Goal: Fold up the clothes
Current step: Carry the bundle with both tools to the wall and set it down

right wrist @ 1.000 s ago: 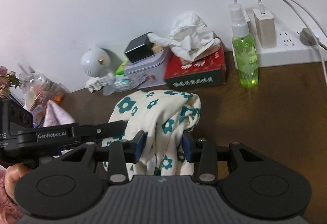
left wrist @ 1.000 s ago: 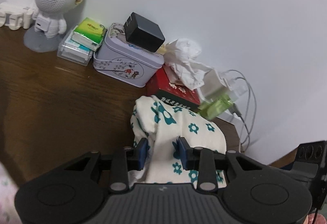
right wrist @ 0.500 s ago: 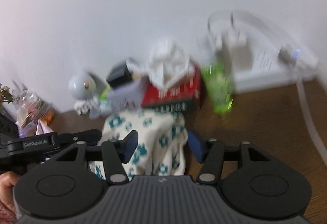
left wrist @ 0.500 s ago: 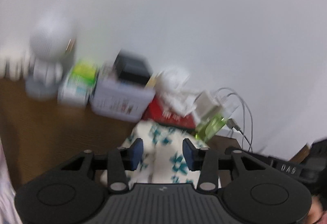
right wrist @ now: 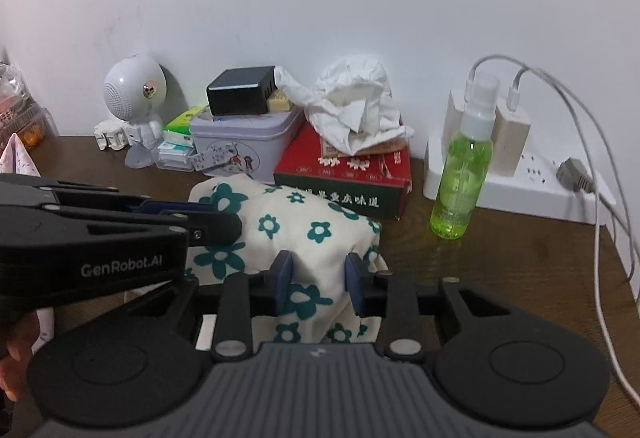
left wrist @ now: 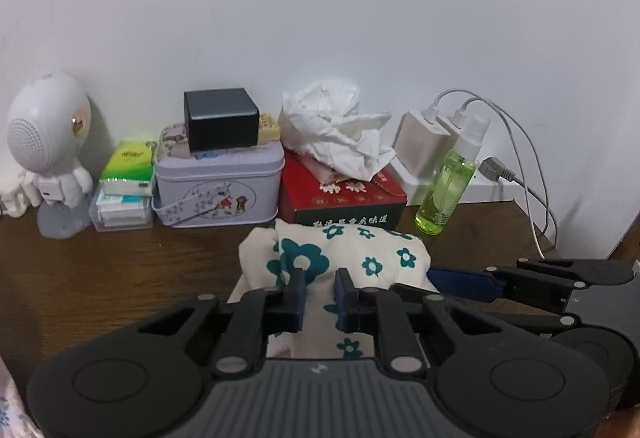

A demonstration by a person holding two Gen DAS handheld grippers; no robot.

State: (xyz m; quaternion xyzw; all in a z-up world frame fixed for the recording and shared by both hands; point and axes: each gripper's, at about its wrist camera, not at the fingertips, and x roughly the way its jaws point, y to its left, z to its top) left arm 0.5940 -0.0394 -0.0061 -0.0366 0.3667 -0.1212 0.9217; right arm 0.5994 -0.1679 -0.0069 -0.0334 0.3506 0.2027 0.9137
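Observation:
A cream cloth with teal flowers (left wrist: 372, 258) lies bunched on the brown table (left wrist: 120, 278), right in front of a red tissue box. My left gripper (left wrist: 320, 290) has a fold of the cloth between its blue pads; its jaws are closing and stand narrow on the fabric. In the right wrist view the same cloth (right wrist: 304, 230) fills the gap of my right gripper (right wrist: 318, 278), whose jaws are also closing on a raised fold. The left gripper (right wrist: 224, 218) reaches in from the left onto the cloth's left side. The right gripper (left wrist: 448, 278) comes in from the right edge.
Along the white wall stand an astronaut-shaped speaker (left wrist: 48, 142), a tin box (left wrist: 218, 190) with a black cube on top, the red tissue box (left wrist: 344, 198), a green spray bottle (right wrist: 460, 174) and a power strip (right wrist: 516, 178) with chargers and cables. A hand shows at the lower left edge.
Both views have rolled to level and drawn back a little from the wall. The right jaws widened, then narrowed onto the cloth again. The left jaws have narrowed on the fold.

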